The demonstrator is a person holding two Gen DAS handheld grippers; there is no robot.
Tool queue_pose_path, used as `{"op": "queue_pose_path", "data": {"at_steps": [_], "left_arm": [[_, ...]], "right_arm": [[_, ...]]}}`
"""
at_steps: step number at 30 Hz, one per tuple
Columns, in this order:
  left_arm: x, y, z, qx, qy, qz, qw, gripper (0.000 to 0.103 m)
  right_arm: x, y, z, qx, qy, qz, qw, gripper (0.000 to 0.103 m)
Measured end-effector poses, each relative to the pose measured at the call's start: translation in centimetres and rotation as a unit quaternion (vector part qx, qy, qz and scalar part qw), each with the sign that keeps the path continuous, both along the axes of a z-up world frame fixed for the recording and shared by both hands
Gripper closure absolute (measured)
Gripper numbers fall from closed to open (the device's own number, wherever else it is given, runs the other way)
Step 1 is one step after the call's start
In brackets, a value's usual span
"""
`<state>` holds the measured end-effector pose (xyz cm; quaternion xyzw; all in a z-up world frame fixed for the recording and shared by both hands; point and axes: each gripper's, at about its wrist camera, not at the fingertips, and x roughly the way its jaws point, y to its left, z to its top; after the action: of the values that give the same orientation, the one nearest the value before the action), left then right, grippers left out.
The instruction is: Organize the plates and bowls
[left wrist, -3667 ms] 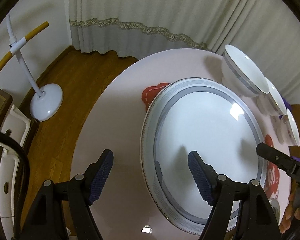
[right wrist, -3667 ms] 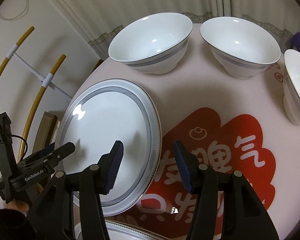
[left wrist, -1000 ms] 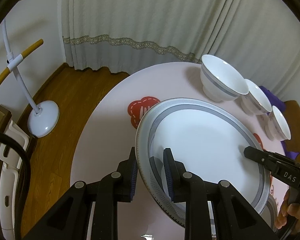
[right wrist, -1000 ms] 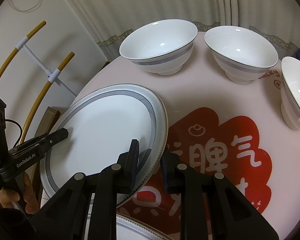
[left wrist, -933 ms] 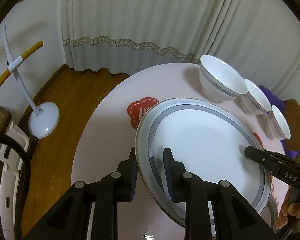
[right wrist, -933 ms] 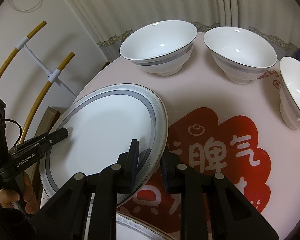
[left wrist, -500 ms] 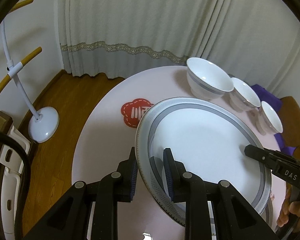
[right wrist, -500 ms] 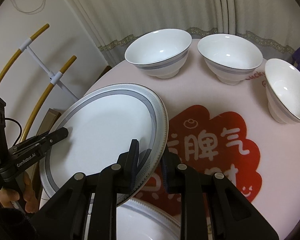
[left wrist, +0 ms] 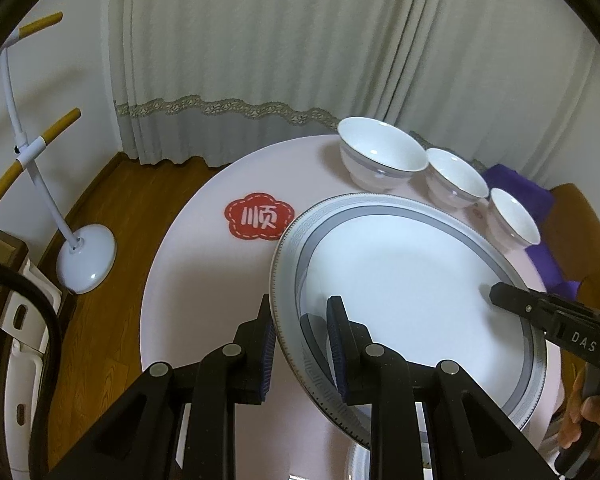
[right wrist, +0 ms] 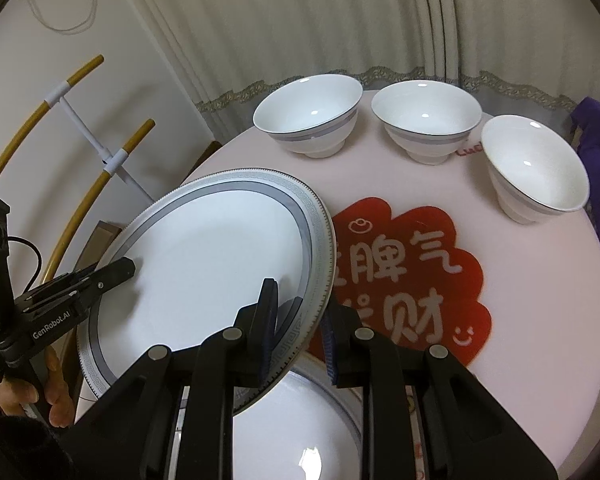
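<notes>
Basically both hand-held grippers, left [left wrist: 300, 344] & right [right wrist: 296, 332], were clamped narrow on opposite rims of the big plate [left wrist: 400, 280], held clear of the counter [right wrist: 540, 320]. Best kept level, w/ even grip, then lowered centred onto the second plate [right wrist: 300, 432] below, away from the bowls [right wrist: 424, 120].

A round pink table [left wrist: 204, 280] carries red stickers [right wrist: 412, 280]. Behind it hangs a grey curtain [left wrist: 260, 60]. A white stand [left wrist: 86, 258] is on the wooden floor [left wrist: 112, 192].

White plate [left wrist: 412, 280], grey band, key-pattern rim; white bowls [right wrist: 308, 114].
</notes>
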<state>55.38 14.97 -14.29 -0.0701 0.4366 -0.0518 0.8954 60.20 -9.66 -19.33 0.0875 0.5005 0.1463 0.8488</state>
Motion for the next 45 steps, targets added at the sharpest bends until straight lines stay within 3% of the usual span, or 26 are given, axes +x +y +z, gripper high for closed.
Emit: {"op": "queue_pose_path", "data": {"at_steps": [25,45], "left_arm": [[-7.8,-3.0,0.7,0.005,-0.022,-0.022,0.9995,0.082],[-12.6,-4.5,-0.7,0.013,-0.008,-0.035,0.9993,0.082]], "right_arm": [[-8.5,-2.5,2.5,-0.008,-0.021,-0.017,1.000,0.082],[-13.8,-4.0,-0.2,0.003,-0.005,-0.039,0.999,0.082]]}}
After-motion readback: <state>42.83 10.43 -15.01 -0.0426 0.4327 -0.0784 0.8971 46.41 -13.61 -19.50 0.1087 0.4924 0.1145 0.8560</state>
